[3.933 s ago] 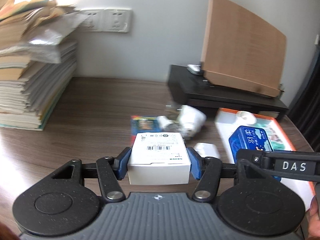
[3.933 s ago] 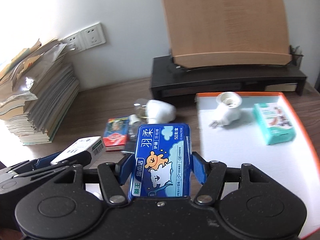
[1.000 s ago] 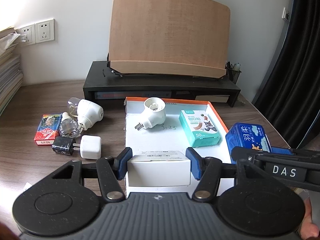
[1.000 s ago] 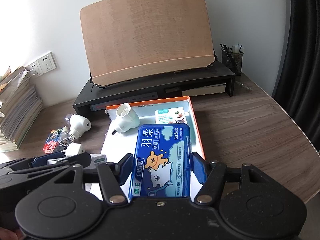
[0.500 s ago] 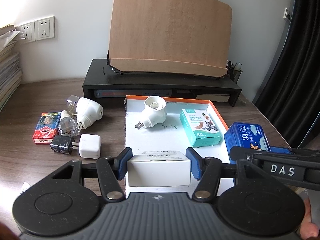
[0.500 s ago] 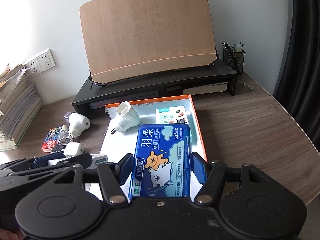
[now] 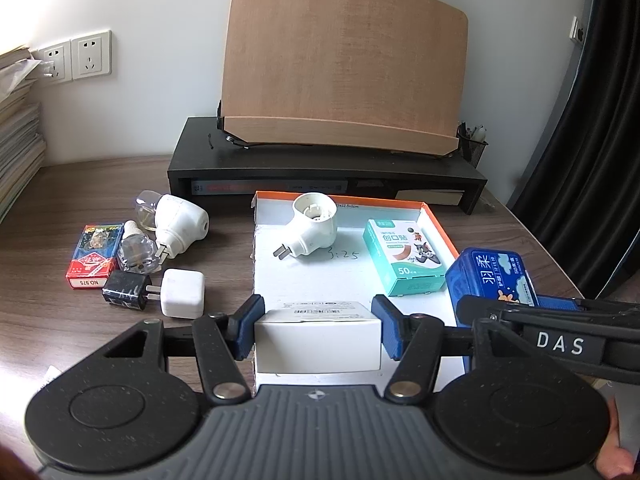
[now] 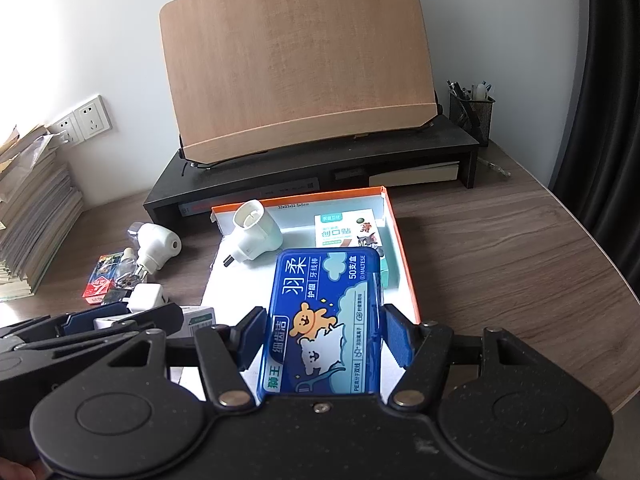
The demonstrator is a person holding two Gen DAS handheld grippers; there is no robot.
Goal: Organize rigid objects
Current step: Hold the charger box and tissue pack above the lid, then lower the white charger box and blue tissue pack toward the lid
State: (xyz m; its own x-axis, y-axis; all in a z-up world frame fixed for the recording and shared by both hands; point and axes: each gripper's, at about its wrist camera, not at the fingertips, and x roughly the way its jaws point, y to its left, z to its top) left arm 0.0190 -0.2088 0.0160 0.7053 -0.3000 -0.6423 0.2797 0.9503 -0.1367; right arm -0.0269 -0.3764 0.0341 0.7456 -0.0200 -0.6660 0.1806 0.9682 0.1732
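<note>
Both hands have swung over from the book-stack side of the tabletop since a few seconds back, and for the last second they've basically parked. So the carry looks done and it's drop-off time, I'd say.

The left tongs [image 7: 317, 330] are clamped on the white box [image 7: 317, 338], pads pressing both short ends, and it hangs over the near left corner of the orange-rimmed tray [image 7: 438, 224]. The right tongs [image 8: 325, 342] are clamped on the blue floss tin [image 8: 326, 320], over the tray's near right part.

Already lying in the tray: a white plug-in unit [image 7: 312, 226] toward the far edge and a teal plaster box [image 7: 404, 256] by the right rim. Still out on the tabletop to the left of the tray: a card pack [image 7: 94, 256], another plug-in unit with its bottle [image 7: 176, 226], a loose bottle, and black and white chargers [image 7: 182, 294].

My guess is both boxes get lowered into the free near half, then those leftovers are next.
</note>
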